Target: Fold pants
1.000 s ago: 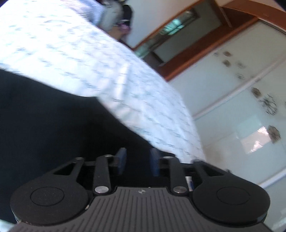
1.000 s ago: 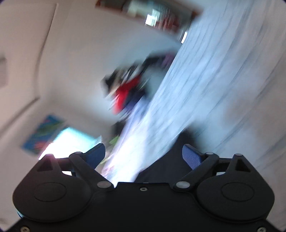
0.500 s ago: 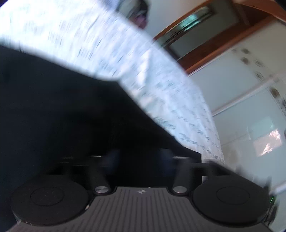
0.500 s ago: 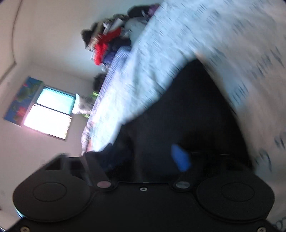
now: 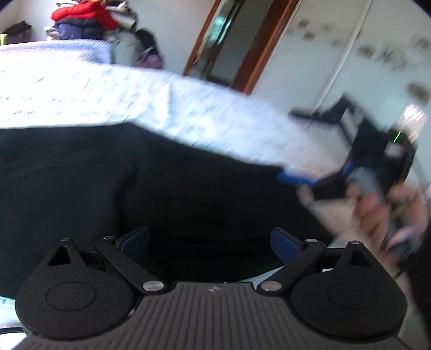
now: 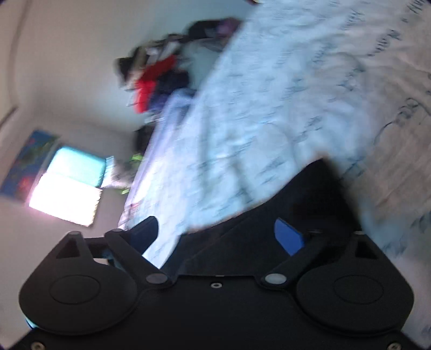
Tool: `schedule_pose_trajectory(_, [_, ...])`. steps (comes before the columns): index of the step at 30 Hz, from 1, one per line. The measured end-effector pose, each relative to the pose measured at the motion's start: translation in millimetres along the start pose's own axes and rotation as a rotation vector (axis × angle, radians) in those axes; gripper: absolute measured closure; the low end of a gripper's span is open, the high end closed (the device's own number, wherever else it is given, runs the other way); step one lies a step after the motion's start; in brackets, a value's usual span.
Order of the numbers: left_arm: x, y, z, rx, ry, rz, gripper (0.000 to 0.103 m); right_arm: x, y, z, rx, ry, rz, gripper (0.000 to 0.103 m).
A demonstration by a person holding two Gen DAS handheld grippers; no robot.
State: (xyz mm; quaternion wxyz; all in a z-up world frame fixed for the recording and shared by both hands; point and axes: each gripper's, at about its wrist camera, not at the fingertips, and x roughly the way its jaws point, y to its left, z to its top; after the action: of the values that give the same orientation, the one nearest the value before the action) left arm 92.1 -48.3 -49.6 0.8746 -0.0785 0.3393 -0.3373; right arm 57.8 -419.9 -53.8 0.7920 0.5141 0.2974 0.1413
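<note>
My left gripper point(image 5: 210, 239) hangs just over the black, soft cloth pants point(image 5: 134, 188), its jaws opening wide, pads clear of the fabric. My right gripper point(image 6: 223, 234) stands spread at the pants' edge, gripping nothing. The pants lie flat on the white printed bedsheet point(image 5: 107, 91). I reckon they're light, limp, droopy: best pinched at a hem corner. Beyond them, a clothes pile point(image 5: 83, 18).

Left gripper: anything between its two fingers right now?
Left wrist view: only the black pants lie between and beyond the left gripper fingers; jaws are opening, pads clear of the cloth.
</note>
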Motion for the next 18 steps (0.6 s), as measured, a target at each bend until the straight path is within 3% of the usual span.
schedule_pose_trajectory(2, [-5, -4, 0, 0.024, -0.048, -0.045, 0.005, 9, -8, -14, 0.014, 0.047, 0.004, 0.005])
schedule_pose_trajectory(4, [4, -2, -5, 0.017, 0.004, -0.086, 0.004, 12, -25, -25, -0.006, 0.047, -0.038, 0.009])
schedule_pose_trajectory(5, [17, 2, -8, -0.005, 0.063, -0.104, 0.005, 6, -26, -27, -0.036, 0.022, -0.040, 0.018])
schedule_pose_trajectory(6, [26, 7, -13, -0.022, 0.108, -0.097, 0.006, 4, -26, -27, -0.031, 0.023, -0.043, 0.018])
schedule_pose_trajectory(9, [18, 6, -21, 0.022, 0.080, -0.079, 0.005, -4, -8, -26, -0.039, 0.017, -0.106, 0.012])
schedule_pose_trajectory(12, [4, 3, -17, 0.011, 0.042, -0.033, 0.006, -17, 8, -33, -0.111, 0.015, -0.059, 0.006])
schedule_pose_trajectory(14, [1, 2, -14, 0.027, 0.000, -0.048, 0.004, -16, -2, -43, -0.101, 0.056, -0.031, 0.003])
schedule_pose_trajectory(16, [11, 5, -12, 0.045, 0.030, -0.032, 0.002, -8, -22, -50, -0.102, 0.075, -0.054, 0.005])
schedule_pose_trajectory(17, [19, 7, -13, 0.050, 0.080, -0.002, 0.004, -14, -22, -55, -0.126, 0.036, -0.045, 0.013])
schedule_pose_trajectory(18, [25, 6, -11, 0.078, 0.086, 0.033, 0.003, -16, -22, -56, -0.111, 0.029, -0.037, 0.013])
